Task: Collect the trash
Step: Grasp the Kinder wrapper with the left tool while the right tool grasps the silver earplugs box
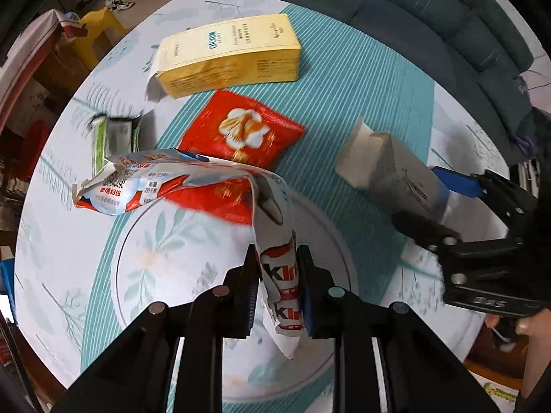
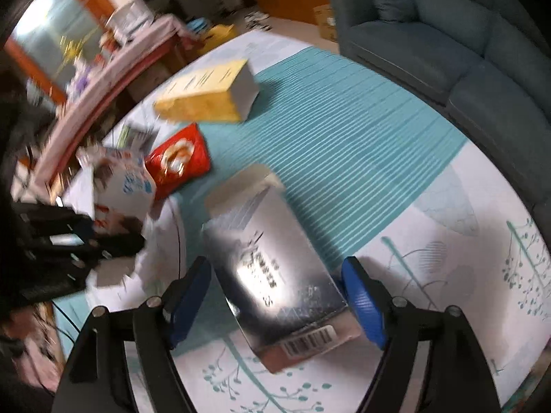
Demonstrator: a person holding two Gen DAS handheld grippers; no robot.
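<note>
My left gripper (image 1: 279, 277) is shut on a white, blue and red Kinder wrapper (image 1: 172, 180), held above the table; the wrapper also shows in the right wrist view (image 2: 120, 186). My right gripper (image 2: 277, 296) has its blue pads either side of a silver carton (image 2: 272, 265) with open flaps; the left pad stands slightly off it. The carton (image 1: 396, 168) and right gripper (image 1: 447, 203) show at the right in the left wrist view. A red snack packet (image 1: 241, 127), a yellow box (image 1: 229, 55) and a green-and-silver wrapper (image 1: 115, 134) lie on the table.
The round table (image 1: 344, 86) has a teal and white floral cloth. A blue-grey sofa (image 1: 430, 3) curves behind it. A yellow stool (image 1: 100, 25) and a sideboard (image 2: 103, 79) stand beyond the far left edge.
</note>
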